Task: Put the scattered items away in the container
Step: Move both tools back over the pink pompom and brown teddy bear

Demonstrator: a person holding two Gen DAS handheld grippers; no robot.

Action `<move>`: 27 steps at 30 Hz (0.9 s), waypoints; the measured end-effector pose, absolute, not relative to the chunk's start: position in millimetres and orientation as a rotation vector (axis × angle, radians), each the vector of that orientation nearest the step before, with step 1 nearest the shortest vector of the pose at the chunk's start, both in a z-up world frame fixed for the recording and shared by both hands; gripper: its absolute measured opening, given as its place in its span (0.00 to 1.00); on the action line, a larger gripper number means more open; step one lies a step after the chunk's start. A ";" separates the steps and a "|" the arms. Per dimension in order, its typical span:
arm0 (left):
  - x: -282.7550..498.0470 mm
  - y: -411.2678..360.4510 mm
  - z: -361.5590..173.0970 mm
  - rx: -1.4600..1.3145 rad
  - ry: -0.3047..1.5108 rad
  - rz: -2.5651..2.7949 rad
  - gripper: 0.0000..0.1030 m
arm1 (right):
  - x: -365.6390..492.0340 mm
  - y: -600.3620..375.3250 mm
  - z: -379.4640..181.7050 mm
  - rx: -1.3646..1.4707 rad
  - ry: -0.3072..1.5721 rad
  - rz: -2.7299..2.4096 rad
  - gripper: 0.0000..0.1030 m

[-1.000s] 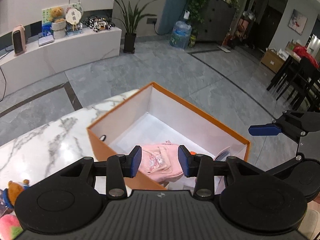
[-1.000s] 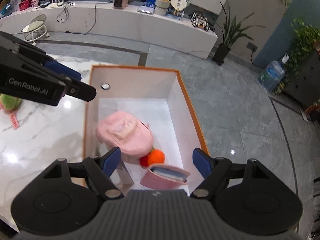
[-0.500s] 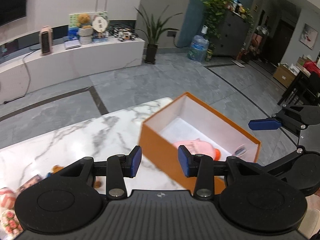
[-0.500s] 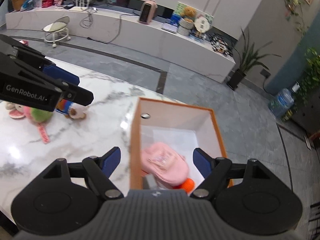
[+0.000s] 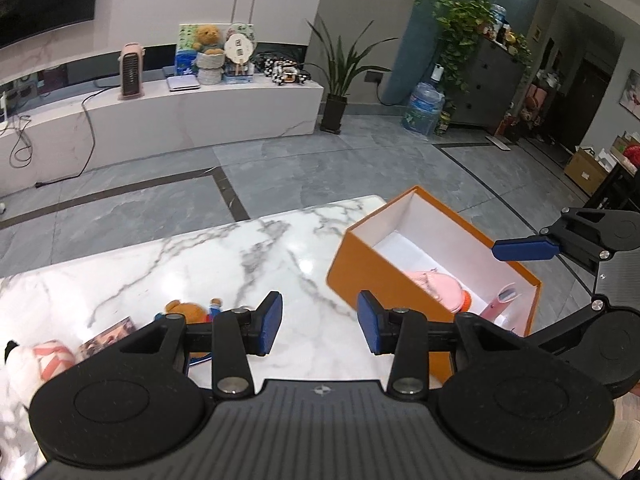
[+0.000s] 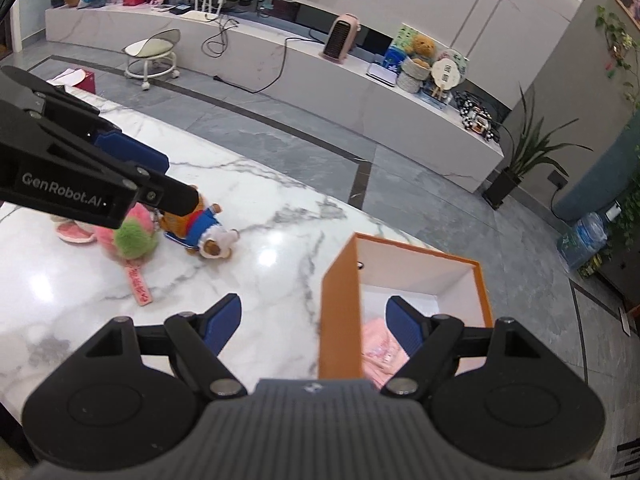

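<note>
occl: pink pouch [image 6: 380, 350] in orange box [image 6: 340, 300] half behind right fingers [image 6: 402, 326] | bear doll [image 5: 188, 312] lower part behind left gripper body | plush [image 5: 24, 364] cut by left frame edge | pink-green plush [image 6: 128, 236] partly under left gripper arm | tag text [image 6: 138, 284] unreadable

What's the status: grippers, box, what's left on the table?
Left gripper and right gripper open, empty. Orange box holds pink pouch. Bear and pink-green plush remain on table. Nothing in the way.
</note>
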State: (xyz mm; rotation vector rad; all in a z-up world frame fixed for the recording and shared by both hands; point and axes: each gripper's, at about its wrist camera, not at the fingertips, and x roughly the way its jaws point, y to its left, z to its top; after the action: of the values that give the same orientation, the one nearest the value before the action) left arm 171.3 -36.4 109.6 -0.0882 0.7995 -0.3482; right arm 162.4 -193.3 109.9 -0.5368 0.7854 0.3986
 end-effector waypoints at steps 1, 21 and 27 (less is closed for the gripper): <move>169.9 -32.0 108.6 -0.093 0.800 -0.343 0.47 | 162.0 -189.5 109.1 -0.540 0.786 0.402 0.79; 156.4 56.6 45.6 -0.189 0.905 -0.235 0.48 | 183.6 -121.2 77.8 -0.597 0.821 0.467 0.79; 158.2 79.5 25.1 -0.225 0.933 -0.207 0.48 | 196.0 -106.9 62.6 -0.611 0.842 0.476 0.79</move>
State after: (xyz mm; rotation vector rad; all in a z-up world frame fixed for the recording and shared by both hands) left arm 158.2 79.5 25.1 -0.2246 0.9326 -0.2072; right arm 196.0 -106.9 62.6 -0.6114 0.8417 0.4757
